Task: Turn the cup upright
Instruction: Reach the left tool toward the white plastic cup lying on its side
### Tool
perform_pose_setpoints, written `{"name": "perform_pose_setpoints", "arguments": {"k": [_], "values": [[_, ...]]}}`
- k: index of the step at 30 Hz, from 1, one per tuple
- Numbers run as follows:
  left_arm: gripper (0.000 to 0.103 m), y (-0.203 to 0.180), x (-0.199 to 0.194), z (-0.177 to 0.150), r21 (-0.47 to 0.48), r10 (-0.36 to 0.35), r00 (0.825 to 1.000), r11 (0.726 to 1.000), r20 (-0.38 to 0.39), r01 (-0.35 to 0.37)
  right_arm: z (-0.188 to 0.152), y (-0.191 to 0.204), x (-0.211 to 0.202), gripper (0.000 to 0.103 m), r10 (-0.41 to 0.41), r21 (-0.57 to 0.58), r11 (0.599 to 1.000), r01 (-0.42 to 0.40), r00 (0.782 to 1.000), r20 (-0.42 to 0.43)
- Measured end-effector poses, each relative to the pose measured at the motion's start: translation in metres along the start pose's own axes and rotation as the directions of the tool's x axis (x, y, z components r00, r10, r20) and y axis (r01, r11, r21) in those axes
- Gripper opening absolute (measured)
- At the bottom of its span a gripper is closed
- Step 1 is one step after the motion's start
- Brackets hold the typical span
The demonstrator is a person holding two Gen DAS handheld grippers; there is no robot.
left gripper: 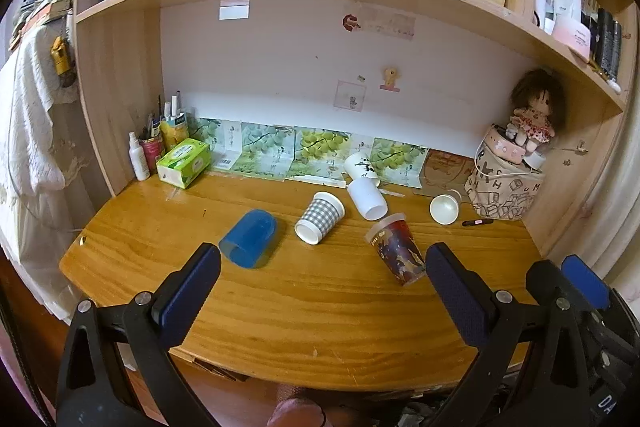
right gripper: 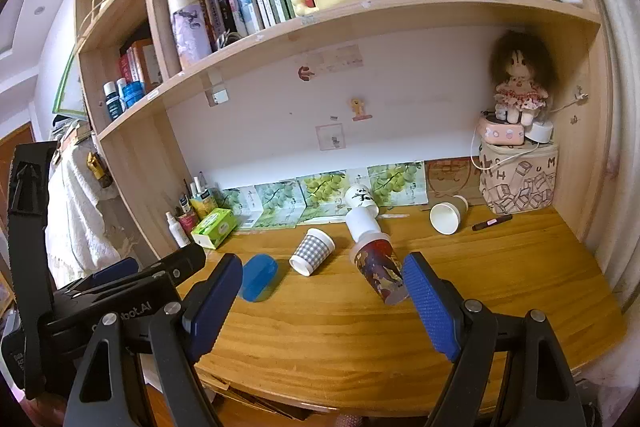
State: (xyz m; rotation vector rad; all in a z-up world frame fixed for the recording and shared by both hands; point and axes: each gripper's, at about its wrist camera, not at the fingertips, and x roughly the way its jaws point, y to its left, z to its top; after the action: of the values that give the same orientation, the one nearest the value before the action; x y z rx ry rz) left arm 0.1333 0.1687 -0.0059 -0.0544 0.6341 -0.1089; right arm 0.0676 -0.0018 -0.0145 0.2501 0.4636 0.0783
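Note:
Several cups lie on their sides on the wooden desk (left gripper: 320,307): a blue plastic cup (left gripper: 249,243), a grey checked paper cup (left gripper: 320,217), a plain white cup (left gripper: 367,200), a dark red patterned cup (left gripper: 397,253) and a small paper cup (left gripper: 445,207). A panda-print cup (left gripper: 359,165) stands tilted at the back. My left gripper (left gripper: 324,291) is open and empty above the desk's front. My right gripper (right gripper: 324,299) is open and empty; the red patterned cup (right gripper: 378,273) lies just beyond its right finger (right gripper: 430,311).
A green tissue box (left gripper: 185,163) and pen holders (left gripper: 160,143) stand at the back left. A printed fabric box (left gripper: 504,191) with a doll (left gripper: 532,111) sits at the back right. A dark pen (left gripper: 478,222) lies beside it. Shelves with books hang overhead.

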Motion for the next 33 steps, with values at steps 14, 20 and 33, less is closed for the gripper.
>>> {"name": "perform_pose_setpoints", "arguments": {"k": [14,20,33], "values": [[0.102,0.007,0.079,0.056,0.001,-0.050,0.994,0.999,-0.101,0.051,0.035,-0.022,0.074,0.083,-0.036,0.084,0.996,0.041,0.997,-0.064],[0.102,-0.011,0.122,0.077,0.064,-0.081,0.982,0.994,-0.168,0.093,0.048,-0.033,0.102,0.083,-0.059,0.119,0.990,0.072,0.992,-0.108],[0.102,-0.046,0.223,0.110,0.161,-0.093,0.940,0.975,-0.328,0.152,0.054,-0.047,0.162,0.083,-0.112,0.111,0.985,0.133,0.978,-0.173]]}}
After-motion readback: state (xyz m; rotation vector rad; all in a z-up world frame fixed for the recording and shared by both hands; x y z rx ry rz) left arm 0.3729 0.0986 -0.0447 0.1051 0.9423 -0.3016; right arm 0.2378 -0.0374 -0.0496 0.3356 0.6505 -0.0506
